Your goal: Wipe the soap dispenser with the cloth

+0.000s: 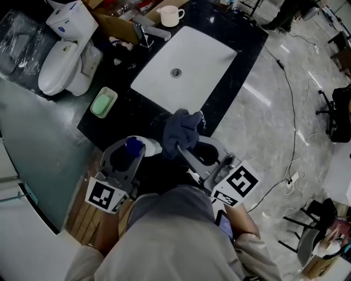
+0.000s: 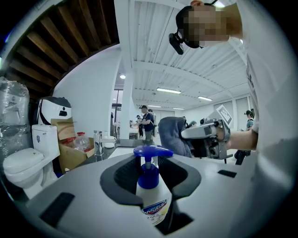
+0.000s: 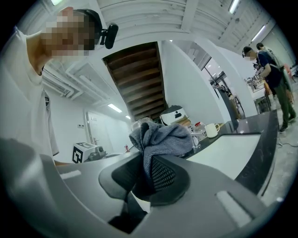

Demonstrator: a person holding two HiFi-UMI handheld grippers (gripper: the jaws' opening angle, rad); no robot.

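The soap dispenser (image 2: 150, 193), a white bottle with a blue pump top (image 1: 133, 146), stands upright between the jaws of my left gripper (image 2: 151, 174), whose black pads press on its sides. A grey-blue cloth (image 1: 182, 130) hangs bunched from my right gripper (image 1: 189, 149), which is shut on it. In the right gripper view the cloth (image 3: 160, 138) bulges above the pinched fingers. The two grippers are side by side near the counter's front edge, the cloth (image 2: 171, 135) just right of the pump and apart from it.
A white sink (image 1: 208, 52) is set in the black counter (image 1: 126, 112), with a faucet (image 1: 151, 28) and a mug (image 1: 170, 16) behind it. A green soap dish (image 1: 103, 102) lies at left. Toilets (image 1: 66, 60) and a cardboard box (image 1: 118, 24) stand beyond.
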